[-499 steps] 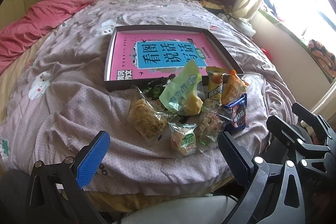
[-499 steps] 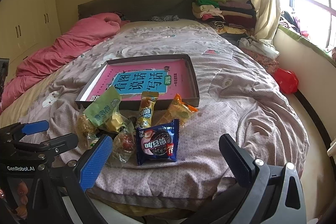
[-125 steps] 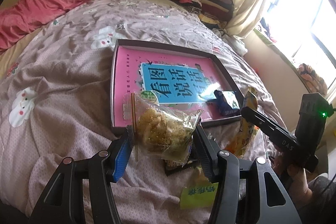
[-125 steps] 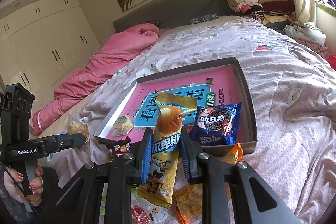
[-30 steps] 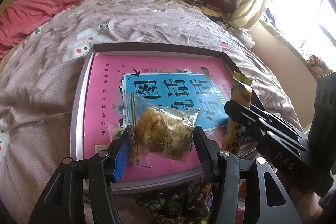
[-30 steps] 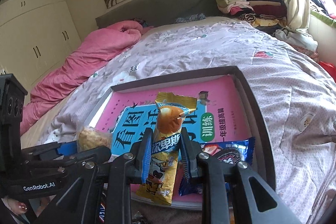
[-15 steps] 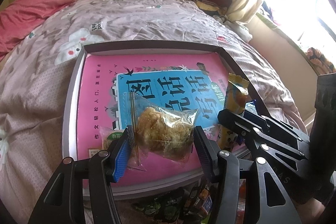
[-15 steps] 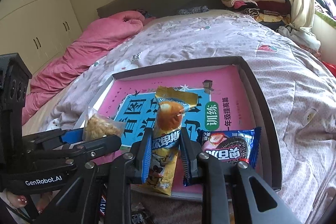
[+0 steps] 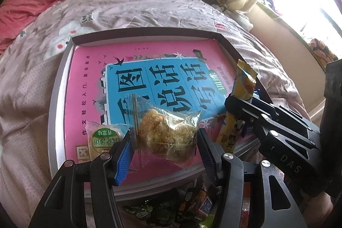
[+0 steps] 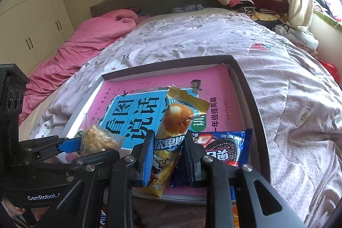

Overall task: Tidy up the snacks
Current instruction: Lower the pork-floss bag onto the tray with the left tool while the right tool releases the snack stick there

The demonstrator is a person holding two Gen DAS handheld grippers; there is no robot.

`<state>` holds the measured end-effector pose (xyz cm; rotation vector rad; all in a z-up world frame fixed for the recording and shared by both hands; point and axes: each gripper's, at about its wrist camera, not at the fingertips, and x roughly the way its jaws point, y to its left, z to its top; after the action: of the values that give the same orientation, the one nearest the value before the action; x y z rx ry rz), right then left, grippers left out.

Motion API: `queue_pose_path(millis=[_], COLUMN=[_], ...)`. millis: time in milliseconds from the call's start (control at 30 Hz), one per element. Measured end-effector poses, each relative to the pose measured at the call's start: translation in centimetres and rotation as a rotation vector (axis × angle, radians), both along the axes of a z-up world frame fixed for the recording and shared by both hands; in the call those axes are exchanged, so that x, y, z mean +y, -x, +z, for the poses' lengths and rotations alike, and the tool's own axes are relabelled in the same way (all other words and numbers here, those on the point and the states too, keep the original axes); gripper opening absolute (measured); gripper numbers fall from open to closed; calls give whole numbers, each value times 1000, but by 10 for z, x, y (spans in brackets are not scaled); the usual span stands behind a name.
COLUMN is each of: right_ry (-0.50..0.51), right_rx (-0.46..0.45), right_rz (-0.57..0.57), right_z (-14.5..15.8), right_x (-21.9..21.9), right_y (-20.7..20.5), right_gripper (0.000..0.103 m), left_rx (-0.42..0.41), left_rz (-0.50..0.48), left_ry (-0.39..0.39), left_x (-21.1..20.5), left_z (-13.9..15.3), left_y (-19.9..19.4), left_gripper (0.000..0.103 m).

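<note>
Both snacks held over the tray [image 9: 64,69].
We have left gripper [image 9: 164,151] clamped on clear cracker bag [image 9: 164,131], right gripper [image 10: 168,151] clamped on yellow snack stick [image 10: 171,134].

Both hand-held grippers tilt downward side by side: the left hand-held gripper [image 9: 164,147] clamps a clear pastry packet [image 9: 165,134], the right hand-held gripper [image 10: 168,153] pinches a yellow snack packet [image 10: 171,138] tight.

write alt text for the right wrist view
The right gripper pinches a yellow snack packet above a shallow tray on a bed, beside a blue cookie packet lying in the tray. The left gripper holds a clear-wrapped pastry.
</note>
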<state>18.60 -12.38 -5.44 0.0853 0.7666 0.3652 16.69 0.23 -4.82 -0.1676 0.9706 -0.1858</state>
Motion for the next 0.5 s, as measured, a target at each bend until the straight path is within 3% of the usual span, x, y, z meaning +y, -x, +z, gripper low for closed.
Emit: queue_pose_path(millis=[500], right_ry=[-15], right_rx=[2], right_rz=[-8], right_z=[1], right_x=[-6], right_y=[1], right_gripper=[27], left_rx=[12], left_rz=[-2], left_ry=[7], left_x=[-1], left_z=[-1], left_y=[1], left_gripper=[59])
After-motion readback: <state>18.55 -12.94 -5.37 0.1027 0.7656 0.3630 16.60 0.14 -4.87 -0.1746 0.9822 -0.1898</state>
